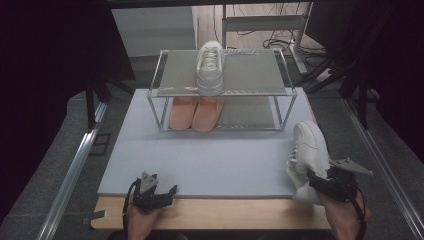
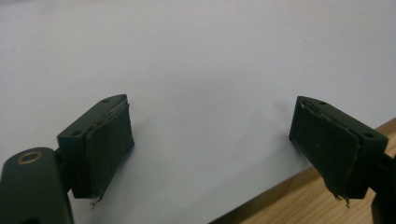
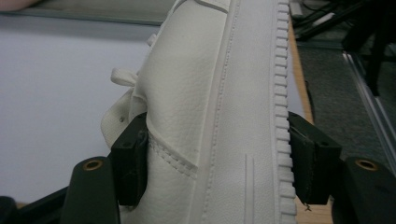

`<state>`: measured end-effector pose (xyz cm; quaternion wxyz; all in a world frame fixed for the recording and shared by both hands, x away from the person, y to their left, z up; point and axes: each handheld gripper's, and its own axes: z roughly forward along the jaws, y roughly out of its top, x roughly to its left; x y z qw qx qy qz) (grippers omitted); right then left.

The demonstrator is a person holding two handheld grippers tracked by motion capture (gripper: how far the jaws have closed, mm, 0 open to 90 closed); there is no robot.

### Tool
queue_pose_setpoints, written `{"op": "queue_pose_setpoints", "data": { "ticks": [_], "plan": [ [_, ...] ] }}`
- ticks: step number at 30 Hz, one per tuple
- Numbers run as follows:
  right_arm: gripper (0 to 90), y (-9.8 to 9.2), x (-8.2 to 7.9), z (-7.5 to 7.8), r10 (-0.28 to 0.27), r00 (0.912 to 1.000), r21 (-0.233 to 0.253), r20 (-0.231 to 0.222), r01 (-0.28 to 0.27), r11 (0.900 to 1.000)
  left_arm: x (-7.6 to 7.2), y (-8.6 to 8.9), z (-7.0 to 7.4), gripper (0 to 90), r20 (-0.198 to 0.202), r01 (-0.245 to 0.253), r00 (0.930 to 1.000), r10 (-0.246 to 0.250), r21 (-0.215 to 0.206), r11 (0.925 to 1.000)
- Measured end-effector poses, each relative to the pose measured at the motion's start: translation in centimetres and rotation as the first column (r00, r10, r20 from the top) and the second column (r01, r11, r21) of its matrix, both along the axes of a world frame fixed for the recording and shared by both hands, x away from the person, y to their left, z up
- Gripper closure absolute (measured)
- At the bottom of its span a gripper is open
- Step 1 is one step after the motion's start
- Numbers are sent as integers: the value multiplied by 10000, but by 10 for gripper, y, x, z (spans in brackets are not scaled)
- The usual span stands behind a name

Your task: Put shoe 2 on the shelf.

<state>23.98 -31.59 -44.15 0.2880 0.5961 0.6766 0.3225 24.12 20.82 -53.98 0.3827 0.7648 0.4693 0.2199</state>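
the right gripper (image 1: 320, 182) is clamped on a white sneaker (image 1: 309, 150) near its heel end. in the right gripper view the two black jaws press the shoe from both sides, one against the leather upper beside the collar, the other against the ribbed edge of the sole (image 3: 280, 93), so the sneaker (image 3: 219, 107) lies tipped on its side between them. from the high view the shoe sits at the right edge of the pale grey mat (image 1: 210, 160), toe pointing away from the person, heel toward the wooden table edge (image 1: 220, 212). i cannot tell whether it rests on the mat or is held just clear of it.

the left gripper (image 1: 159, 192) is released, jaws spread wide with nothing between them. in the left gripper view its worn pads (image 2: 109, 144) stand well apart over the bare mat (image 2: 201, 70), close to where the mat ends and the wood (image 2: 303, 200) begins. it sits at the near left of the mat, well apart from the shoe.

farther back on the mat stands a two-shelf metal rack (image 1: 222, 90). a second white sneaker (image 1: 210, 67) stands upright on its top shelf, toe pointing away. a pair of pink slippers (image 1: 196, 112) lies side by side on the lower shelf, beneath that sneaker.

around the table the room is dim. dark grey carpet (image 1: 55, 160) runs along both sides, with metal rails (image 1: 70, 180) beside it. behind the rack are a desk leg and a tangle of cables (image 1: 285, 42) on the floor.
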Motion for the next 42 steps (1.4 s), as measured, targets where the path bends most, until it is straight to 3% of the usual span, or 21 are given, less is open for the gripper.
{"op": "queue_pose_setpoints", "data": {
  "ticks": [8,17,27,34,37,42],
  "plan": [
    [341,35,2,8,1289,9916,251,-127,-1285,9914,0,0,0,132,-3,-1,10000,1,-1,10000],
    [335,90,24,7,2701,9625,204,-254,-2697,9627,0,0,0,132,-3,-1,10000,1,-1,10000],
    [325,131,44,-6,3570,9320,103,-625,-3570,9340,0,0,0,131,12,-25,10000,25,-31,10000],
    [283,137,46,-15,3718,9249,17,-797,-3728,9279,0,0,0,132,13,-24,10000,24,-30,10000],
    [239,138,45,-18,3890,9164,-95,-938,-3916,9201,0,0,0,132,9,-21,10000,21,-26,10000],
    [156,132,49,-18,4214,9010,579,-1033,-4175,9068,0,0,0,132,9,-21,10000,21,-27,10000]
  ]
}}
